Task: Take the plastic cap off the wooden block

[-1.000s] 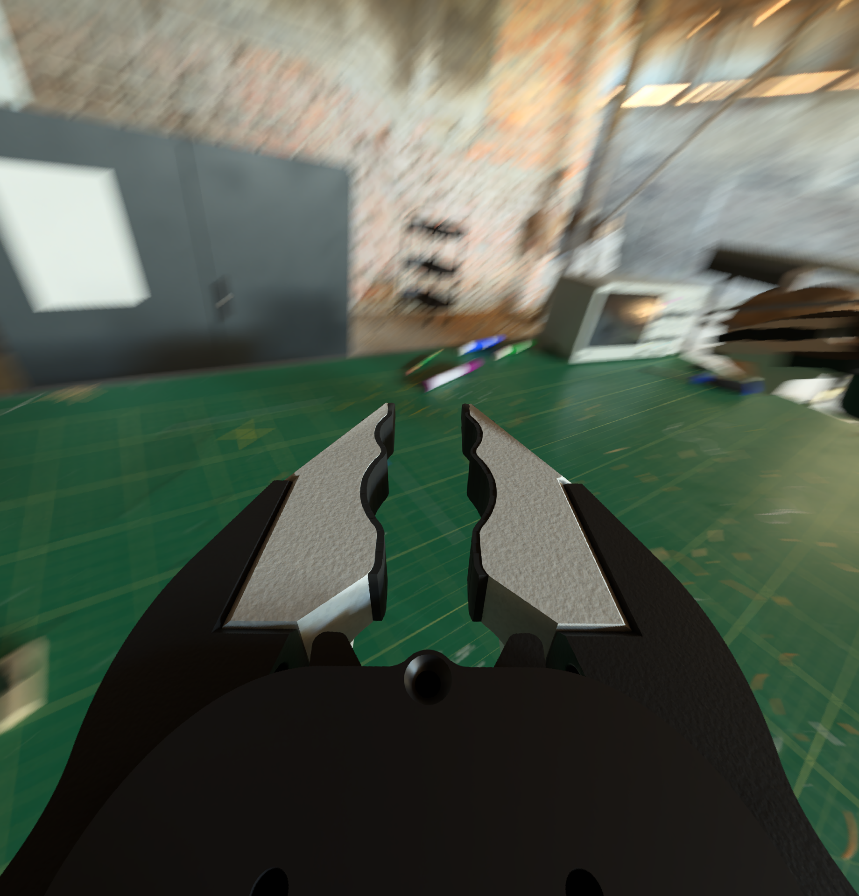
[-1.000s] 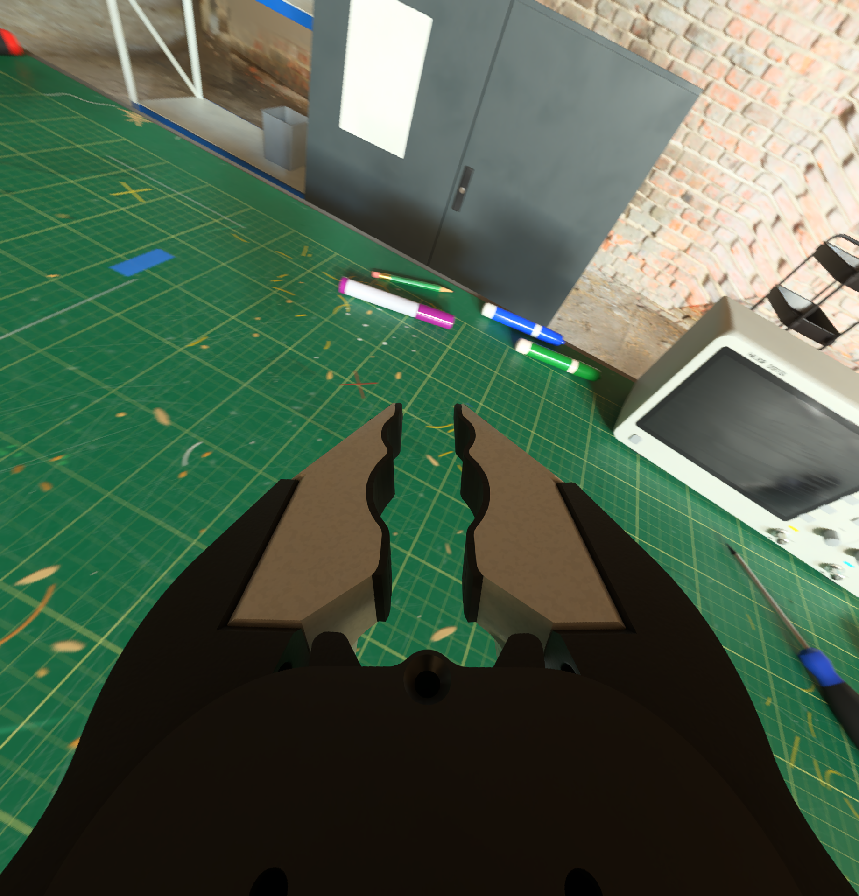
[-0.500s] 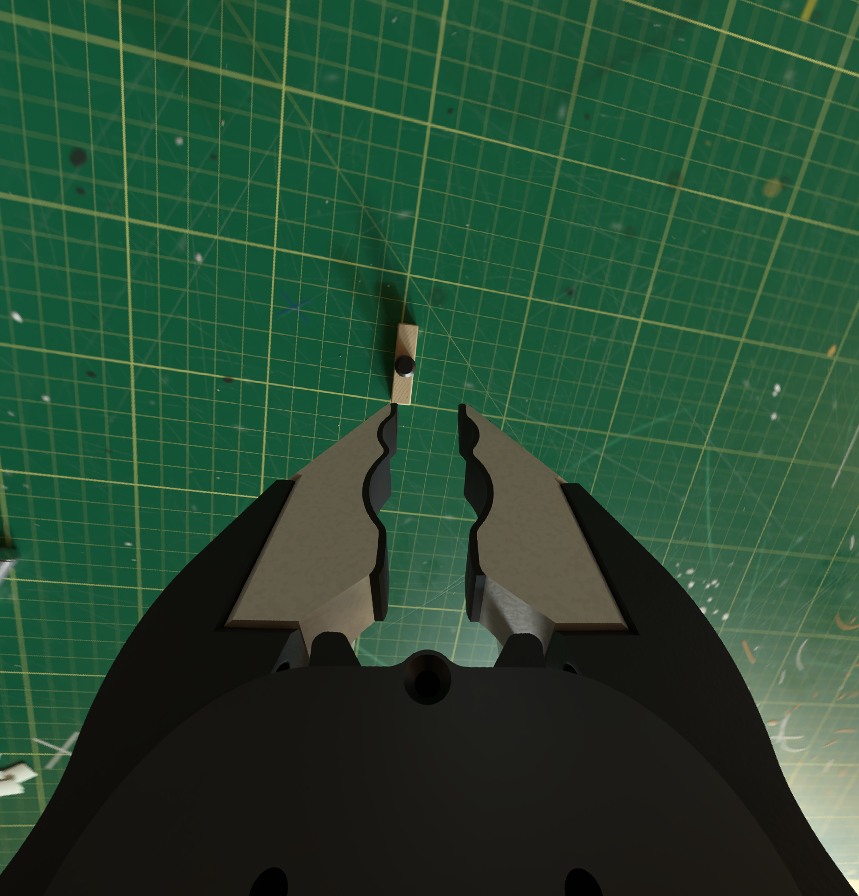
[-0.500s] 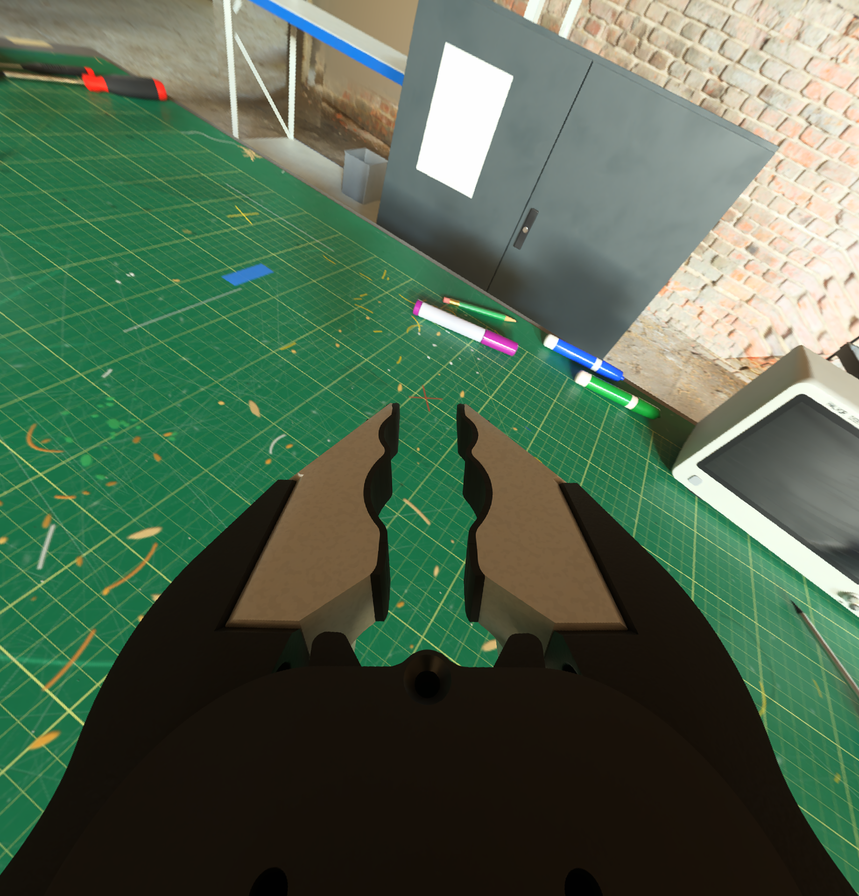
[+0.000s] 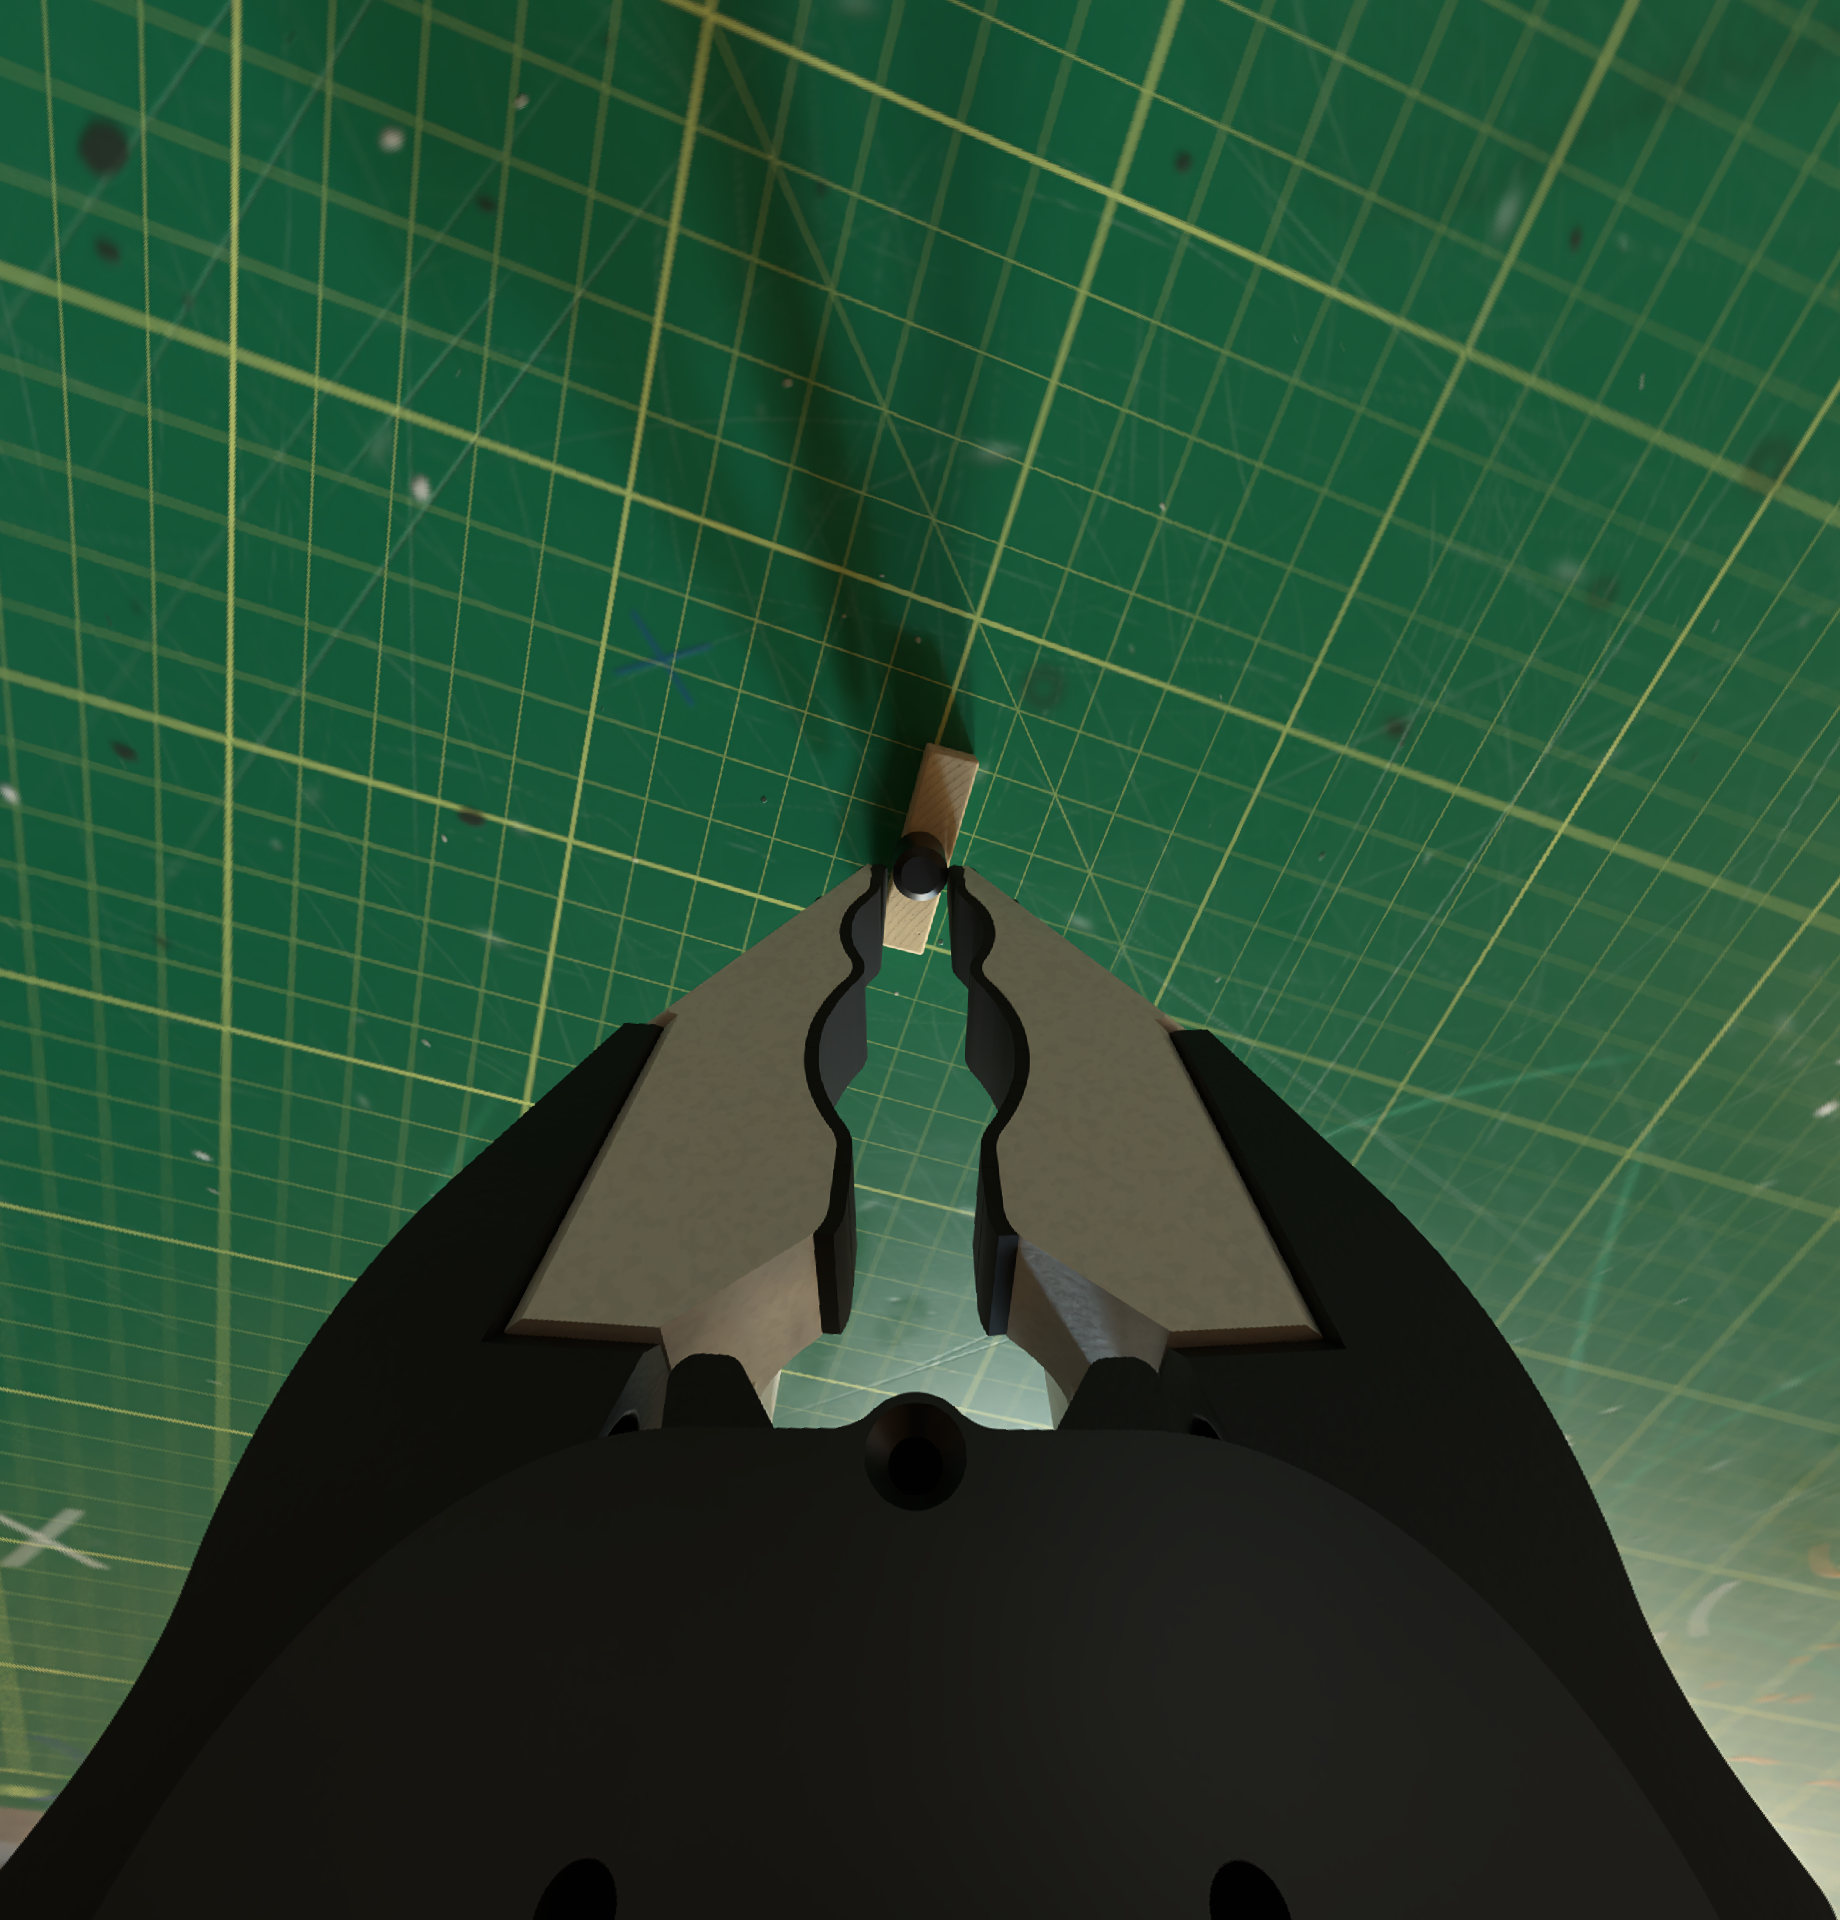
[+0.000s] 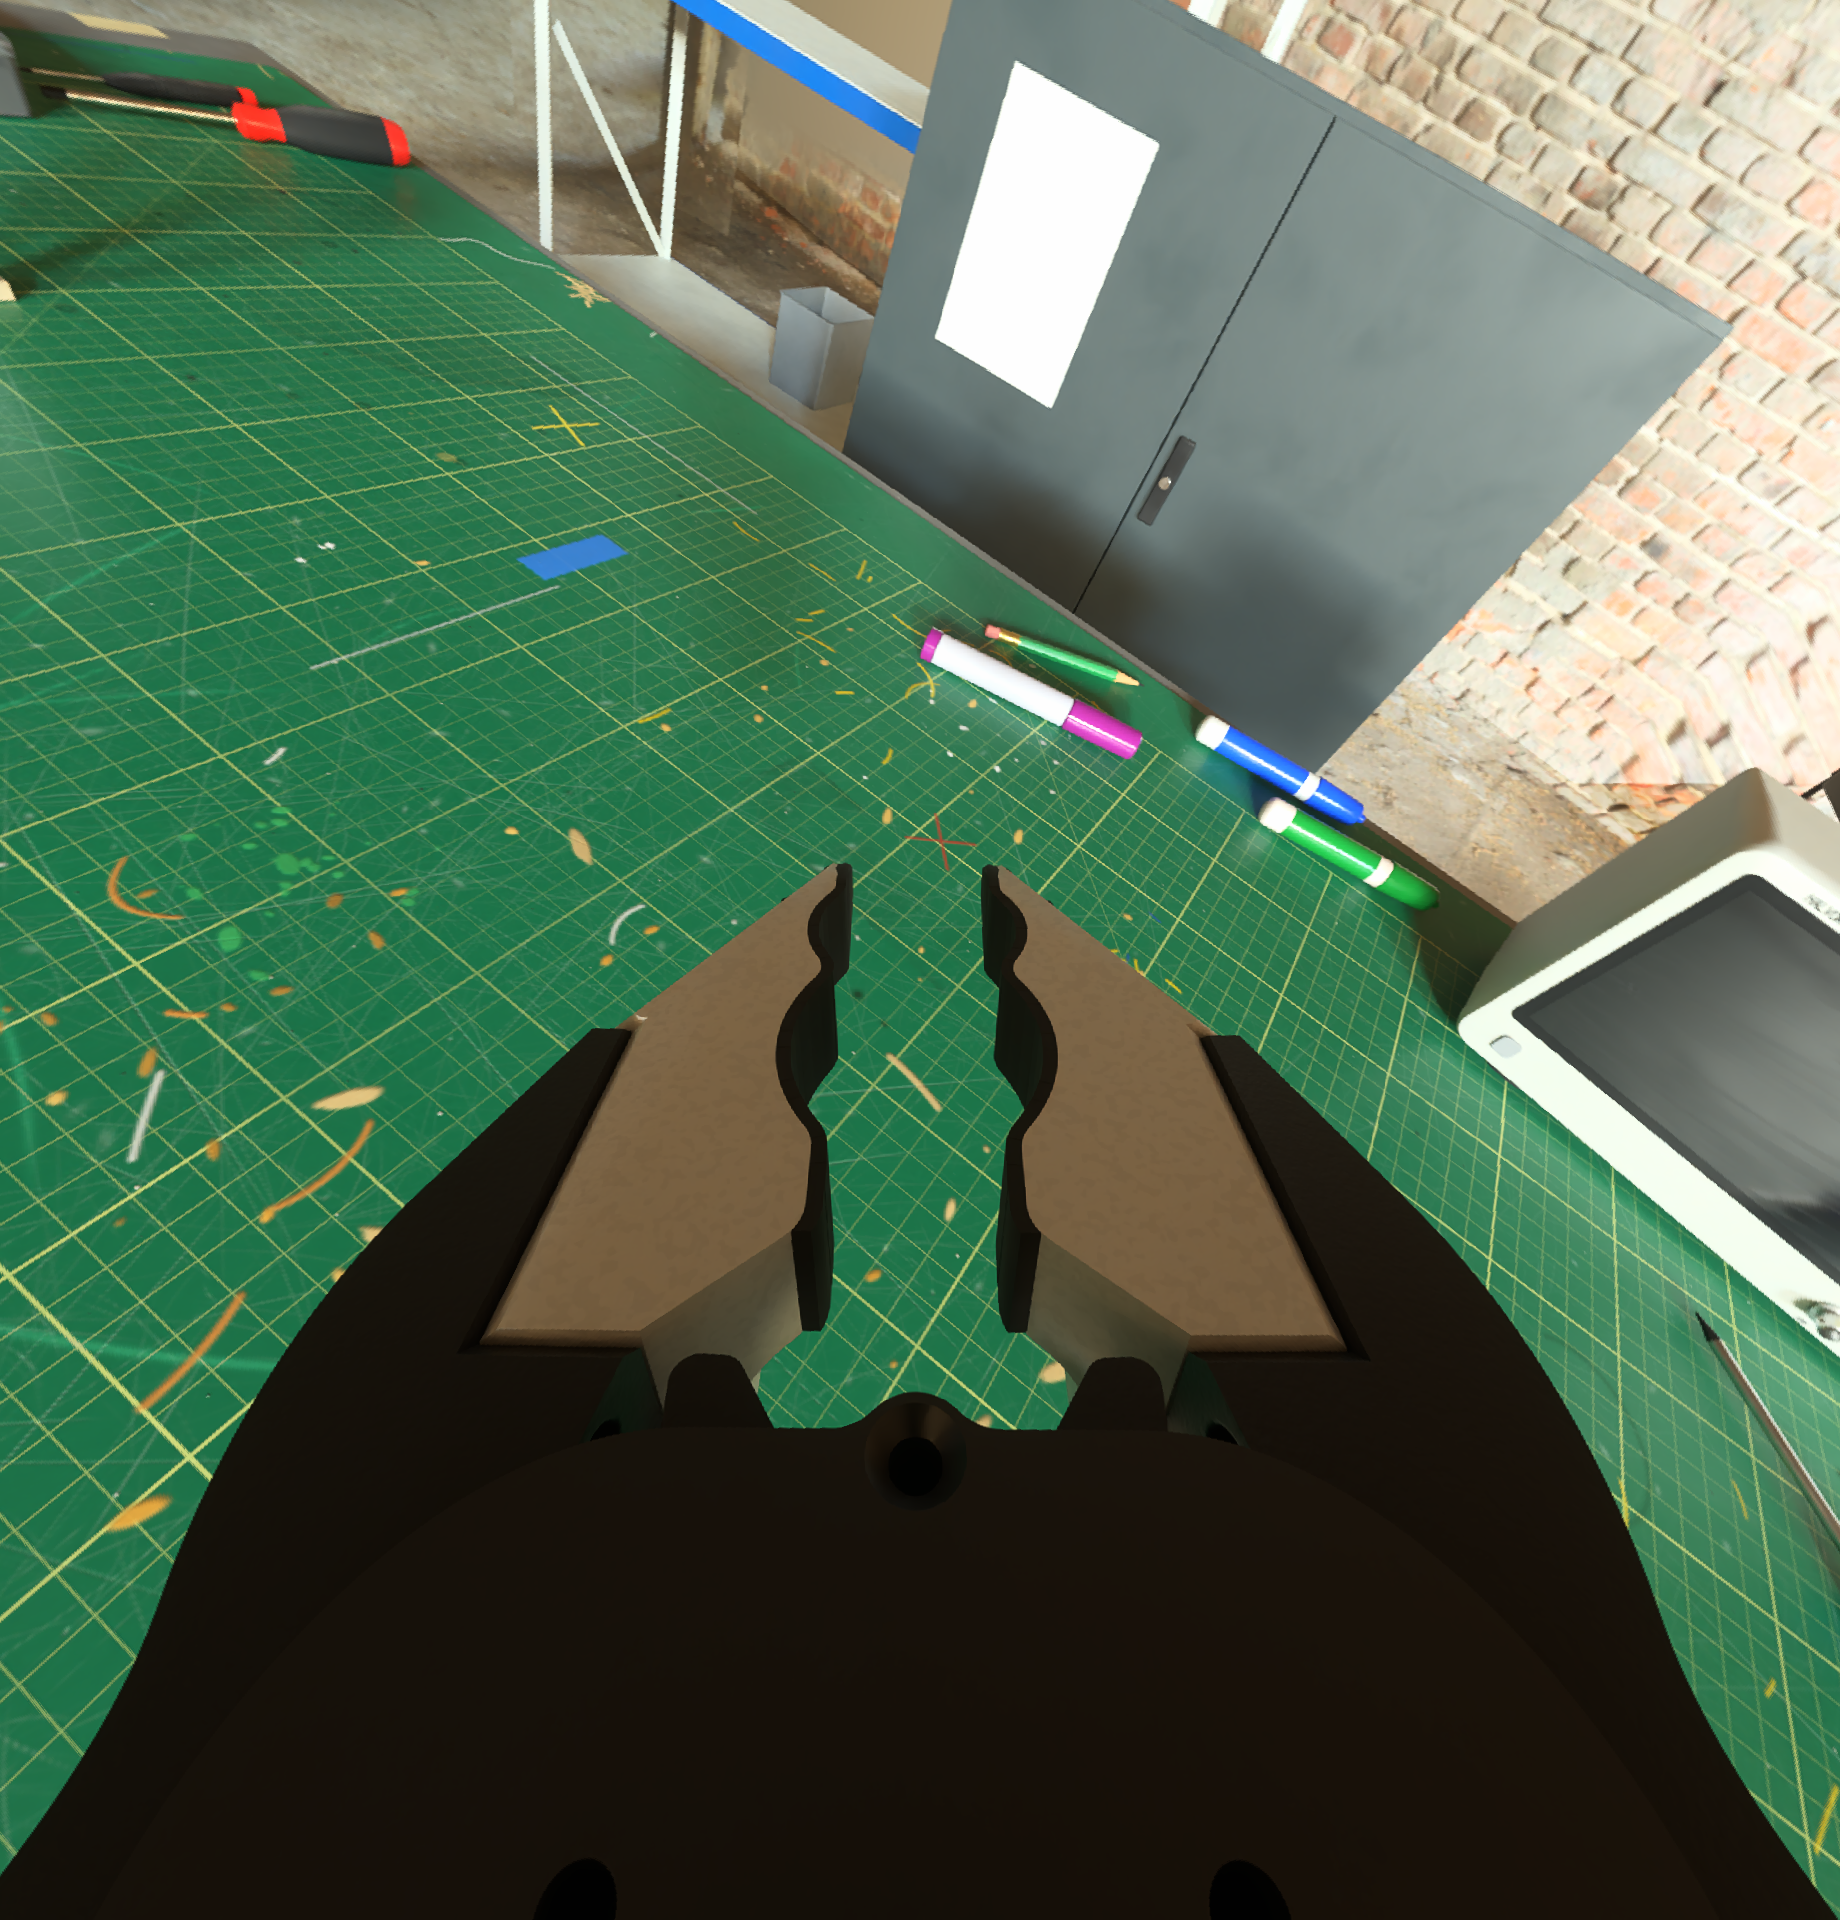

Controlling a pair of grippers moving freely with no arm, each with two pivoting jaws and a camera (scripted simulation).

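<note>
- The plastic cap [image 5: 917,871], small, dark and round, is seen at the middle of the wooden block [image 5: 937,831], which lies flat on the green cutting mat [image 5: 376,520], its long axis running from about 12 to 6 o'clock with a slight tilt.
- The left gripper [image 5: 916,881] is pointed straight down at the mat; its fingertips [image 5: 866,896] are closed in on either side of the cap, and the cap is clamped between them.
- The near end of the block is seen between the jaws, just below the cap.
- The right gripper [image 6: 917,881] is held at a slant above the mat [image 6: 272,727], well apart from any object, with its jaws apart and nothing between them.
- Markers [image 6: 1030,694] and a pencil [image 6: 1061,655] are seen at 1 o'clock of the right fingertips, near the mat's far edge.
- A grey cabinet [image 6: 1363,436] stands beyond them, and a beige instrument [image 6: 1674,1060] at 3 o'clock.
</note>
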